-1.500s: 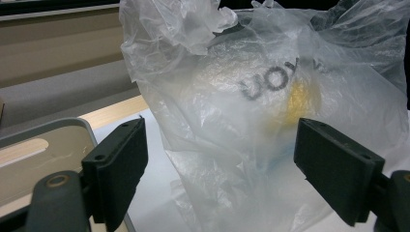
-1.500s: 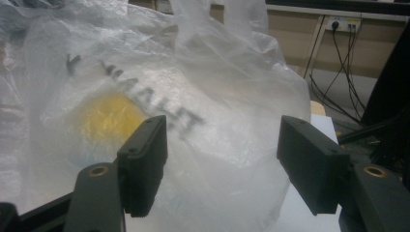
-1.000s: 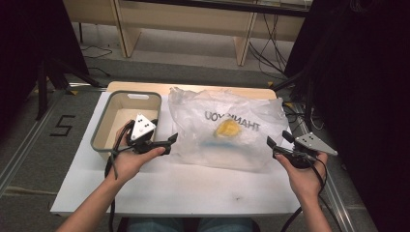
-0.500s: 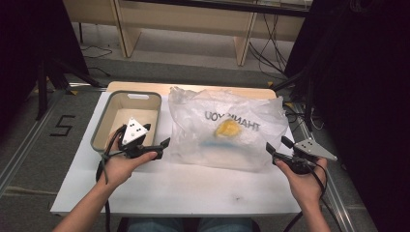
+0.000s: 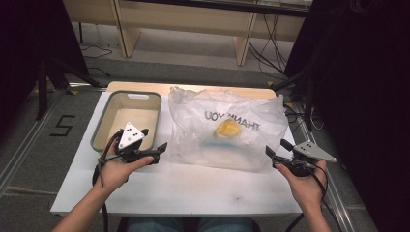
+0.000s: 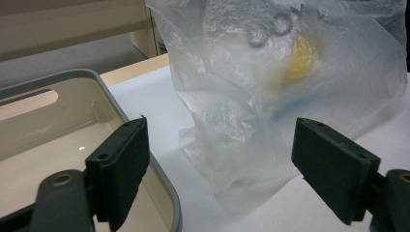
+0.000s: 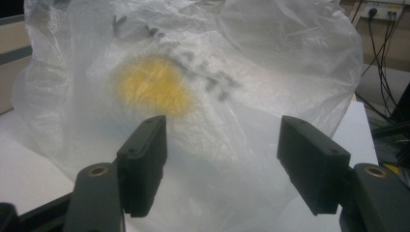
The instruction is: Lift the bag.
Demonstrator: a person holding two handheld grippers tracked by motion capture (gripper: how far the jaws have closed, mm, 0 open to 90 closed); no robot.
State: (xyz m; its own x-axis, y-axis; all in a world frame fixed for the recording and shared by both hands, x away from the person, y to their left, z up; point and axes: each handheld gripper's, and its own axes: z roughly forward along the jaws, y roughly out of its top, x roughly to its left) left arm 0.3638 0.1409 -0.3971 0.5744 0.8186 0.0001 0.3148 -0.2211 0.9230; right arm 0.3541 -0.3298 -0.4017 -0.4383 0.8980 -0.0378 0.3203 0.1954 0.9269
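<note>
A white table [image 5: 183, 188] carries two things: a grey bin [image 5: 126, 121] at its far left corner, and a clear plastic bag [image 5: 227, 128] that lies from the middle toward the far right corner; the two are just beside each other but apart, a strip of white top between them; the near edge of the table is bare. The bin has beige inside walls, and I see nothing in it. The bag is crumpled and puffed up; dark printed letters run across its upper face, and they read reversed in the high view; inside it sits a yellow lump [image 5: 228, 129] near the middle, with a blue streak [image 6: 290, 107] just below it; what these are I cannot tell through the film. The long axis of the bag runs along the far edge, left to right.

The left gripper [image 5: 153, 153] hovers by the near right corner of the bin, its jaws wide apart and empty, pointing at the bag's left side. The right gripper [image 5: 276, 155] is held off the bag's near right corner, jaws also spread and holding nothing, pointing toward the bag; neither touches it.
</note>
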